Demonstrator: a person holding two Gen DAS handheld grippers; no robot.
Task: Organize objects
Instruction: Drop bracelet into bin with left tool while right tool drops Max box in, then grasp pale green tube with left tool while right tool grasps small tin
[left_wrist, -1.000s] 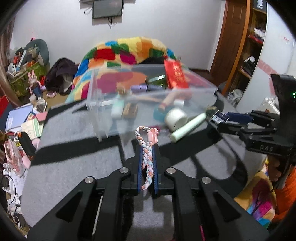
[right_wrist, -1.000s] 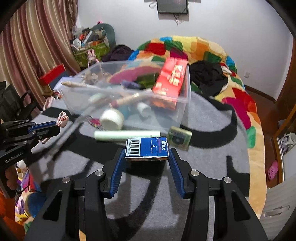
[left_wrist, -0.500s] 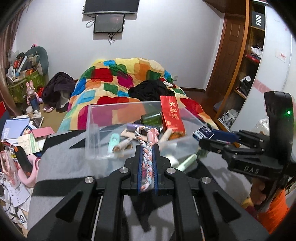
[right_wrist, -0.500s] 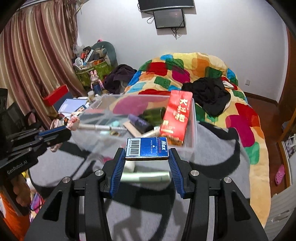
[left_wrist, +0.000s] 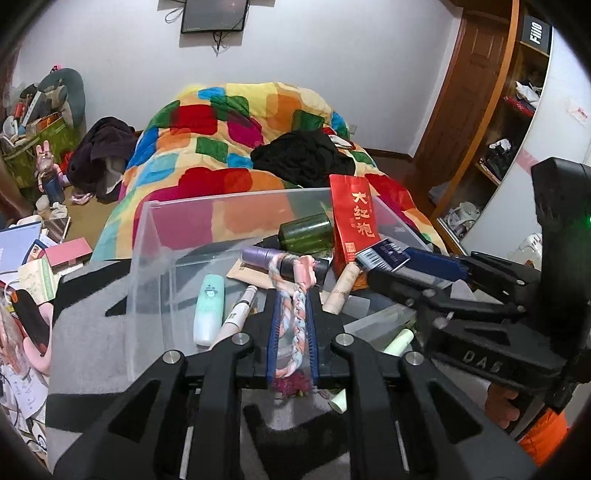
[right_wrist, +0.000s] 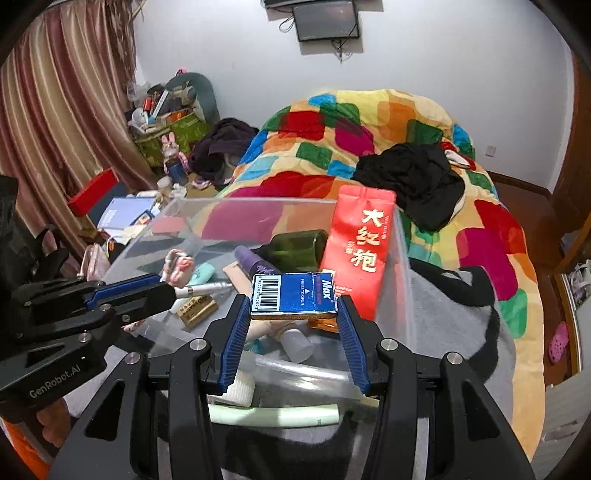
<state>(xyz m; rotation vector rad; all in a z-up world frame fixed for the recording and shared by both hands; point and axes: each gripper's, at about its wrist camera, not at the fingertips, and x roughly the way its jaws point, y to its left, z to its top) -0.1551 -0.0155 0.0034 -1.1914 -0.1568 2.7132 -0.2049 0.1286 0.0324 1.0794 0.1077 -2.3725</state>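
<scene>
My left gripper (left_wrist: 292, 295) is shut on a braided pink, white and blue cord (left_wrist: 295, 314) and holds it over the clear plastic bin (left_wrist: 147, 229). My right gripper (right_wrist: 293, 306) is shut on a blue Max staple box (right_wrist: 293, 297), also over the bin (right_wrist: 400, 266). The bin holds a red tea packet (right_wrist: 360, 251), a green jar (right_wrist: 295, 247), a purple tube (left_wrist: 258, 254), a mint tube (left_wrist: 208, 310) and pens. The right gripper also shows in the left wrist view (left_wrist: 384, 258), and the left gripper in the right wrist view (right_wrist: 162, 290).
The bin stands on a grey cloth-covered table (left_wrist: 88, 325). A pale green tube (right_wrist: 273, 413) and a white roll (right_wrist: 240, 387) lie on the cloth in front of the bin. A bed with a patchwork quilt (right_wrist: 369, 122) is behind. Clutter covers the floor (left_wrist: 33, 251) at left.
Both grippers have risen and moved forward with their loads, from in front of the bin to above its open top.
</scene>
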